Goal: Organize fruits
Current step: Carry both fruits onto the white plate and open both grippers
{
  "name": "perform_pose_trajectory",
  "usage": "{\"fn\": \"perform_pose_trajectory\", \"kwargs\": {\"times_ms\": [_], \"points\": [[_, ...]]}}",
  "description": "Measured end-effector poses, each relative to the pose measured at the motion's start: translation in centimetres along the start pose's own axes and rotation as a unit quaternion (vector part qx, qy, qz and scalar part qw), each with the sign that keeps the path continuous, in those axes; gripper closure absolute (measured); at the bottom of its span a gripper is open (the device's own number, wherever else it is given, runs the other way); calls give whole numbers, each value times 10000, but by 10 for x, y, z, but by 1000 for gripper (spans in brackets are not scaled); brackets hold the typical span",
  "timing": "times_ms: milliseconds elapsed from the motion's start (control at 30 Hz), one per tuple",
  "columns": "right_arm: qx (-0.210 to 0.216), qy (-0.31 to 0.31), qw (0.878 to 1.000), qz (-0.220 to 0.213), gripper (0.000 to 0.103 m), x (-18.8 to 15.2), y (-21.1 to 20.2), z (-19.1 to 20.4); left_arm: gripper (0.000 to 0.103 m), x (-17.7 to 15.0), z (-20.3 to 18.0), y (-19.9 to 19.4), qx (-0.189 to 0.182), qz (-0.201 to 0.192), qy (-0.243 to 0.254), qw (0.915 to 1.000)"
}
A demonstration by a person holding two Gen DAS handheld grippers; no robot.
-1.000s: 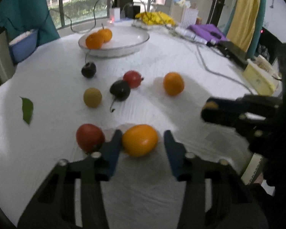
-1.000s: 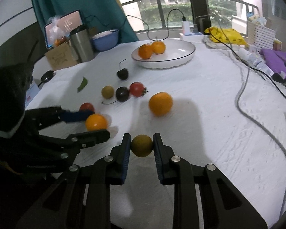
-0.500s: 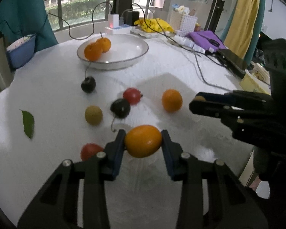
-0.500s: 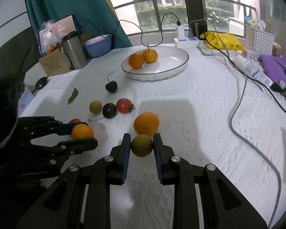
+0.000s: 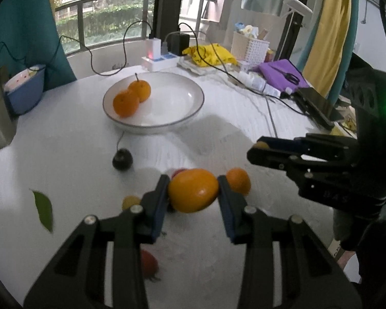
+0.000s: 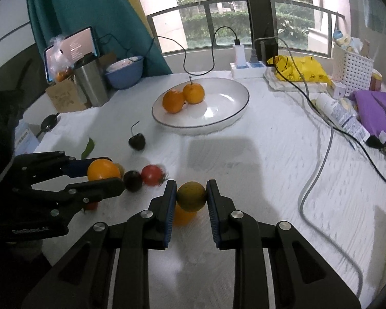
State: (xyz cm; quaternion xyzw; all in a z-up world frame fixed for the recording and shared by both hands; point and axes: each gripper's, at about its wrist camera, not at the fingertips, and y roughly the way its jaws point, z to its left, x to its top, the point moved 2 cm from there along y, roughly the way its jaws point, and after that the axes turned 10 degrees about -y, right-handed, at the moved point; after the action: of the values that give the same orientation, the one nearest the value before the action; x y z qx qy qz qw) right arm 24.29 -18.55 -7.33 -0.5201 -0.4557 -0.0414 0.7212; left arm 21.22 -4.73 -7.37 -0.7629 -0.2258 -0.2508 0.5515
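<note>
the left tongs are clenched on a smooth, glossy oval orange fruit, its blue-padded fingers pressing each side, held above the white bench. the right tongs grip a small round greenish-yellow fruit with a dull, slightly mottled skin, also lifted off the bench.

further back sits a wide, shallow white plate with a thin dark rim; two round dimpled oranges lie touching each other in its left part, one with a short stem.

loose on the textured white cloth of the bench: a dark cherry with a curved stem near the plate, a second dark round fruit touching a shiny red tomato, and a round orange just beyond the left tongs' right finger. in the right wrist view that orange shows only partly, under the greenish fruit. another red fruit lies partly hidden beneath the left tongs, and a small yellowish fruit peeks out beside them. a flat green leaf lies apart at the left.
</note>
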Motion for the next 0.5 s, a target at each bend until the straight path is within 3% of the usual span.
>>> {"fn": "perform_pose_trajectory", "kwargs": {"times_ms": [500], "points": [[-194, -73, 9995, -231, 77, 47, 18, -37, 64, 59, 7, 29, 40, -218, 181, 9996]]}}
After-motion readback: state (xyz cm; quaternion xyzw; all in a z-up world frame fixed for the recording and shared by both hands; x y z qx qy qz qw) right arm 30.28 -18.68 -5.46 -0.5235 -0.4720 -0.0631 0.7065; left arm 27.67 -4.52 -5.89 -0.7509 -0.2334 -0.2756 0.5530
